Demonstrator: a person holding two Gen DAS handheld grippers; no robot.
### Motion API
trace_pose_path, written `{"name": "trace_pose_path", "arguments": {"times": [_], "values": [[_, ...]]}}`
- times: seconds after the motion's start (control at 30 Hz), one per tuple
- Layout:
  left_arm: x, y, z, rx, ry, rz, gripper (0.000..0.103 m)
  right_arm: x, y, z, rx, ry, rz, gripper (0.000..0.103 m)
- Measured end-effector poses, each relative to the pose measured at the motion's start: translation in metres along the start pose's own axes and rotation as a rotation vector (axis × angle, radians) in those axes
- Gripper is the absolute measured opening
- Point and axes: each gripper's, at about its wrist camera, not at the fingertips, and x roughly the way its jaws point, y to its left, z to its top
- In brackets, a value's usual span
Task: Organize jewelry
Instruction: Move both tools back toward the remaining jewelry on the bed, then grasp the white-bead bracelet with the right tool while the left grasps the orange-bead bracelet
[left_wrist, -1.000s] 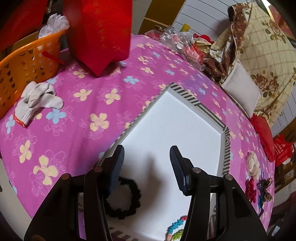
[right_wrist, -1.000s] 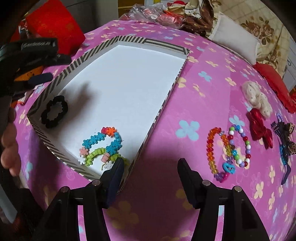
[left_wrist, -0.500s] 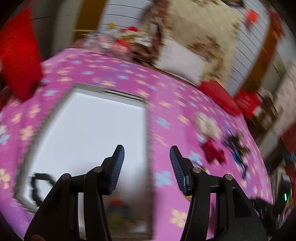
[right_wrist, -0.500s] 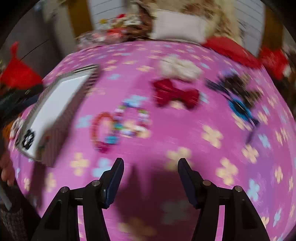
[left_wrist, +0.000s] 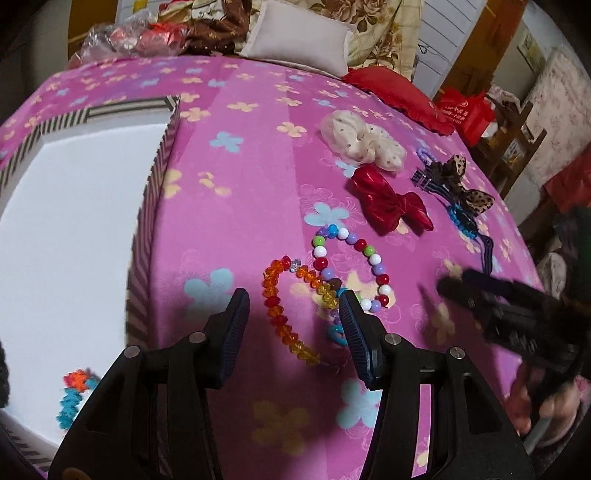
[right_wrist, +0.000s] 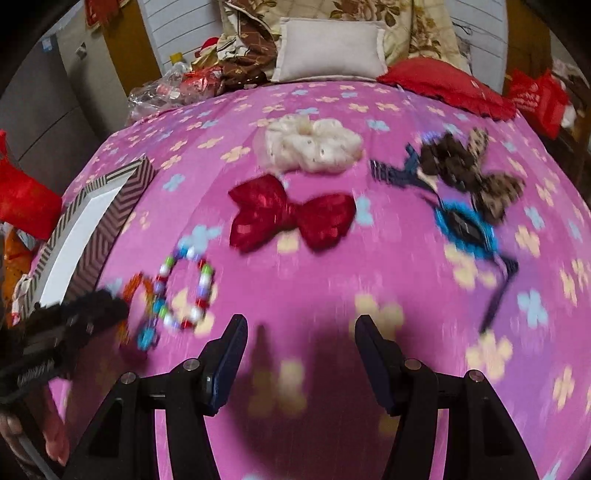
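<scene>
My left gripper (left_wrist: 293, 306) is open and empty, hovering over an orange bead bracelet (left_wrist: 282, 317) that overlaps a multicoloured bead bracelet (left_wrist: 349, 266) on the pink flowered cloth. The striped box (left_wrist: 155, 177) with a white floor lies to its left and holds a bead piece (left_wrist: 74, 395). My right gripper (right_wrist: 301, 339) is open and empty above bare cloth. Ahead of it lie a red bow (right_wrist: 291, 218), a cream scrunchie (right_wrist: 314, 142), a leopard bow clip (right_wrist: 469, 166) and a blue clip (right_wrist: 463, 225). The two bracelets (right_wrist: 177, 299) lie to its left.
A white pillow (right_wrist: 328, 50) and a red cushion (right_wrist: 447, 88) lie at the far edge of the cloth. Plastic bags (right_wrist: 177, 86) sit at the back left. A red bag (left_wrist: 465, 110) stands beyond the right edge. My right gripper shows blurred in the left wrist view (left_wrist: 498, 306).
Both grippers have swung right, away from the box. The left one moved from over the box to above the bracelets. The right one moved toward the bows and clips. Both stayed open.
</scene>
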Motion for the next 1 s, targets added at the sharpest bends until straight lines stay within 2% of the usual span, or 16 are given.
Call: {"name": "trace_pose_path", "arguments": {"times": [0.1, 0.2, 0.3, 0.33, 0.37, 0.4, 0.43, 0.57, 0.6, 0.63, 0.7, 0.83, 1.0], "values": [[0.007, -0.001, 0.001, 0.01, 0.015, -0.012, 0.051, 0.008, 0.003, 0.016, -0.011, 0.01, 0.023, 0.058], [0.014, -0.004, 0.002, 0.03, 0.04, -0.046, 0.045, 0.015, 0.015, 0.017, -0.023, 0.027, 0.065, 0.058], [0.018, -0.008, 0.003, 0.055, 0.043, -0.055, 0.03, 0.025, 0.031, 0.012, -0.041, 0.055, 0.098, 0.058], [0.02, -0.01, 0.003, 0.068, 0.045, -0.057, 0.021, 0.028, 0.035, 0.01, -0.049, 0.059, 0.1, 0.059], [0.019, -0.009, 0.003, 0.064, 0.047, -0.084, 0.007, 0.027, 0.039, 0.009, -0.061, 0.046, 0.086, 0.058], [0.021, -0.009, 0.003, 0.049, 0.063, -0.125, 0.005, 0.029, 0.045, 0.008, -0.082, 0.046, 0.085, 0.059], [0.021, -0.008, 0.002, 0.042, 0.071, -0.133, 0.005, 0.03, 0.048, 0.008, -0.095, 0.043, 0.077, 0.059], [0.016, -0.012, 0.003, 0.057, 0.062, -0.119, 0.002, 0.033, 0.061, 0.005, -0.169, 0.03, 0.03, 0.057], [0.013, -0.013, 0.003, 0.058, 0.059, -0.125, 0.002, 0.033, 0.067, 0.002, -0.207, 0.014, 0.004, 0.055], [0.01, -0.014, 0.003, 0.06, 0.054, -0.13, 0.002, 0.032, 0.068, 0.001, -0.214, 0.009, 0.019, 0.043], [0.004, -0.016, 0.003, 0.066, 0.037, -0.142, 0.002, 0.03, 0.074, 0.001, -0.231, 0.017, 0.012, 0.008], [-0.011, -0.014, 0.005, 0.064, -0.002, -0.165, 0.002, 0.025, 0.077, 0.004, -0.215, 0.051, 0.021, 0.009], [-0.022, -0.001, 0.01, 0.027, -0.026, -0.169, 0.002, -0.001, 0.072, 0.011, -0.164, 0.013, 0.015, 0.009]]}}
